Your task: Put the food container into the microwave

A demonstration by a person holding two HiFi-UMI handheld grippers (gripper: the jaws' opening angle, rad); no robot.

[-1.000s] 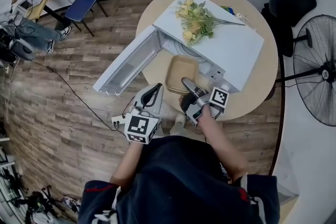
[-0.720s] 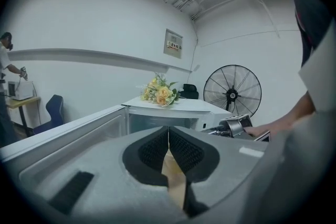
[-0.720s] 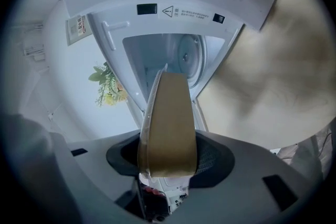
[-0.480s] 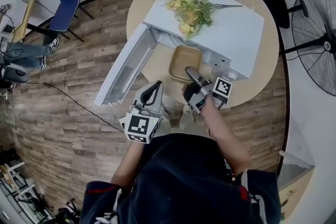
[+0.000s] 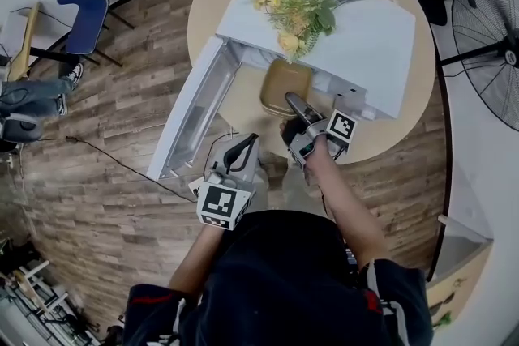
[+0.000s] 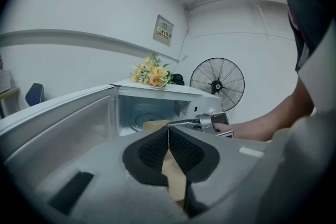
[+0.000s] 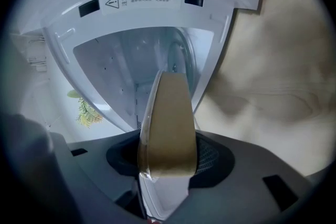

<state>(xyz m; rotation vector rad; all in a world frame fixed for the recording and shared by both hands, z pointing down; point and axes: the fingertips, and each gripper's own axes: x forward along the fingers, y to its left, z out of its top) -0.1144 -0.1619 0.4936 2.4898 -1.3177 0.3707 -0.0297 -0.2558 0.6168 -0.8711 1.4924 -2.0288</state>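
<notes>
Head view, contents. White microwave (image 5: 365, 44) on round wooden table (image 5: 405, 138); door (image 5: 195, 113) swung wide open to the left; bunch of flowers (image 5: 296, 0) lying on top. Tan food container (image 5: 284, 85) at the mouth of the cavity, far end just under the microwave's front edge, near end out over the table. Gripped at its near rim by right gripper (image 5: 292, 101). Nearer the person and just to the left, left gripper (image 5: 246, 143), apart from both door and food container.

Right gripper view, contents. Food container (image 7: 167, 128) edge-on between the jaws, pads pressing on both sides of it, held firmly. Open cavity (image 7: 131, 65) straight ahead, white walls bare, nothing visible blocking the way in.

Left gripper view, contents. Jaws closed together, pads meeting at the tip, nothing caught between them. Beyond them, open door to the left, glass turntable (image 6: 146, 117) showing inside the cavity, food container and right gripper at the opening.

Progress, as judged. Done: door open; food container in grip and presented at the opening. Outstanding: carry it in over the turntable, set it down flat, let go, draw the right gripper out. Door closing not named in the task. Past the halfway mark, placement itself not yet made.
</notes>
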